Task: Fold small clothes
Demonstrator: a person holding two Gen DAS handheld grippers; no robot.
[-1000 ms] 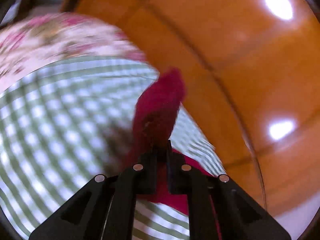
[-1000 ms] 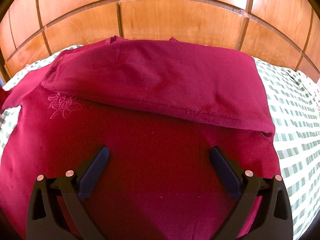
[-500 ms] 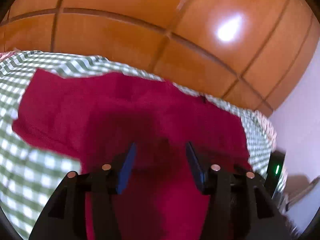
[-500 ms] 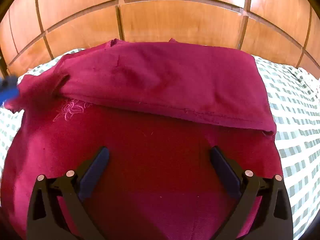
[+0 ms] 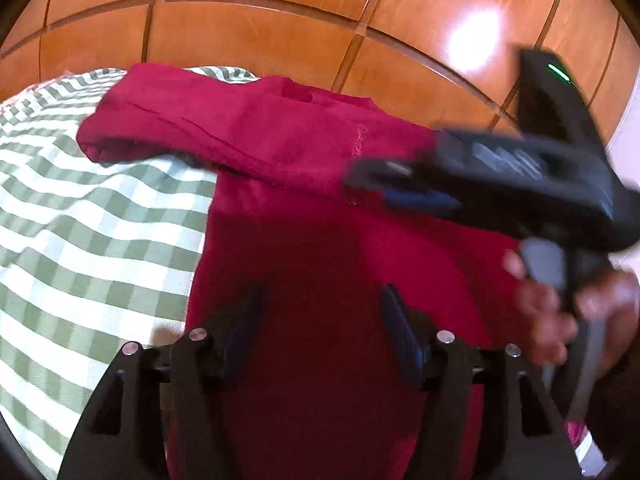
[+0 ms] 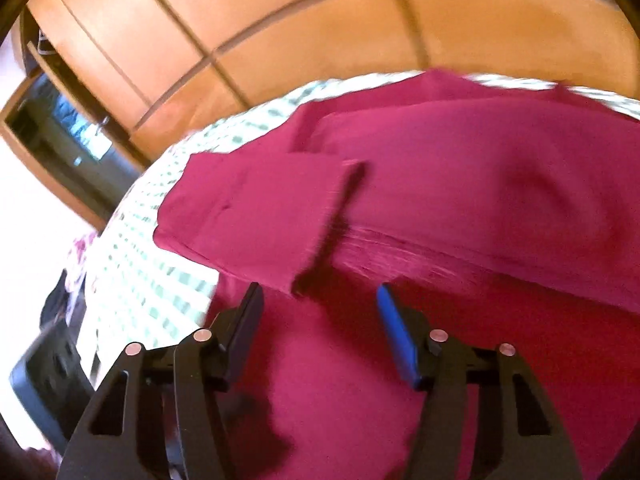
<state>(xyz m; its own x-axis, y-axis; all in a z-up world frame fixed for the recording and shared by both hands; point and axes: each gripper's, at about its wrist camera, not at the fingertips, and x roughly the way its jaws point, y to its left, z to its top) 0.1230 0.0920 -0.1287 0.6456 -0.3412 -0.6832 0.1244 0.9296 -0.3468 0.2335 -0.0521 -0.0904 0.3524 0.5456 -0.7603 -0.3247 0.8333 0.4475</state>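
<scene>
While your left tongs hang spread above the crimson garment, nothing sits between their blue-padded fingers. Your right tongs are spread too, empty, just above the same soft, matte cloth. It lies on the green-and-white checked bedsheet, its far part doubled over in a long flat band, one sleeve folded inward. Glossy wooden panels curve behind. The left view shows your right hand, blurred.

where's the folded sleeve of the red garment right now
In the right wrist view the folded sleeve lies across the left side of the dark red cloth garment, just ahead of the open right tool, beside the green-checked sheet.
</scene>
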